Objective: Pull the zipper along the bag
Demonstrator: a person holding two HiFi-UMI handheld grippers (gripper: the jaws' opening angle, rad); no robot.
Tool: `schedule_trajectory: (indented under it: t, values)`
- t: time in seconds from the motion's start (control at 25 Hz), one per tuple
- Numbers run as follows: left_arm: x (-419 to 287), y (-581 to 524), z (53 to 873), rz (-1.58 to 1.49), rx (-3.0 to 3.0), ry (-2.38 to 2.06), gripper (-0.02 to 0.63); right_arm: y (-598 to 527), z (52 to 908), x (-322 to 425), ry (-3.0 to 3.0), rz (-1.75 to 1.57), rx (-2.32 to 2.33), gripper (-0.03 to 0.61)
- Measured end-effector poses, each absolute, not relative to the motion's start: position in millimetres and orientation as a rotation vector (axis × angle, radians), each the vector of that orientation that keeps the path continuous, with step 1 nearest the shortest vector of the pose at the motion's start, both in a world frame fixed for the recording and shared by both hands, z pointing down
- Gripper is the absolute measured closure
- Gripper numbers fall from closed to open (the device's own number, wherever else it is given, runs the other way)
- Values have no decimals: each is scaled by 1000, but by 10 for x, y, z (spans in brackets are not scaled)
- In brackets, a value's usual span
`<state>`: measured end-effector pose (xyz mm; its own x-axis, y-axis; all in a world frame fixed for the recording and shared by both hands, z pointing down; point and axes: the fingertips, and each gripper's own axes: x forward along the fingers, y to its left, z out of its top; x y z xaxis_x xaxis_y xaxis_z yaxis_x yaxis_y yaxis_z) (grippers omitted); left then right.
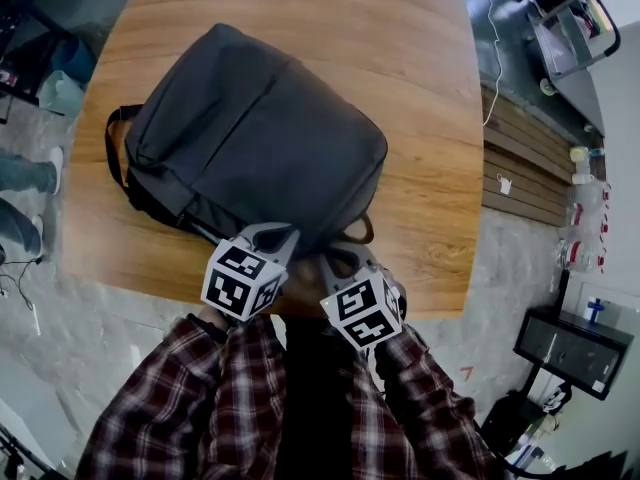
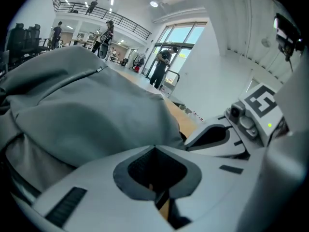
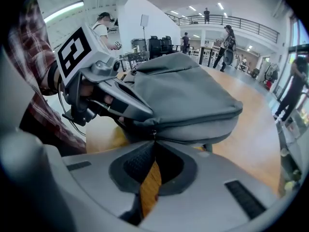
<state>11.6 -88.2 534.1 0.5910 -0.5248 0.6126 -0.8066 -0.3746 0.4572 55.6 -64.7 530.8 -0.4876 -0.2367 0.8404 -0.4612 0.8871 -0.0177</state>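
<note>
A dark grey backpack [image 1: 260,138] lies flat on a round wooden table [image 1: 430,158]. Both grippers sit at its near end, just in front of the person. My left gripper [image 1: 272,236] is shut, its tips pinching the bag's fabric [image 2: 87,105] at the near corner; the right gripper view shows those fingers [image 3: 133,109] pressed onto the bag [image 3: 188,95]. My right gripper [image 1: 345,258] is beside it, shut with its tips [image 3: 154,141] meeting on the small zipper pull [image 3: 154,134] that hangs from the zipper seam along the bag's edge.
A shoulder strap [image 1: 112,148] hangs off the bag's left side, and a carry loop [image 1: 360,230] sticks out near my right gripper. The table's front edge [image 1: 430,303] is close behind the grippers. A cart [image 1: 575,28] stands on the floor at the far right.
</note>
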Motion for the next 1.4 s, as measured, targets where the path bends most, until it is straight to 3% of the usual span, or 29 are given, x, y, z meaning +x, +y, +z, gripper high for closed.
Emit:
schedule_trajectory:
  t: [0.84,1.2,1.4]
  values:
    - [167,-783,5364,505,2118,-1030,604,-1537,5241,1004,-2072,450,623,563]
    - [208,-734,5303,547,2158,-980,604,-2523,5127,1504,-1995,427,799,563]
    - [129,-736,5348,710,2214,-827,604,-2362,5279,1595,-1974,500,811,565]
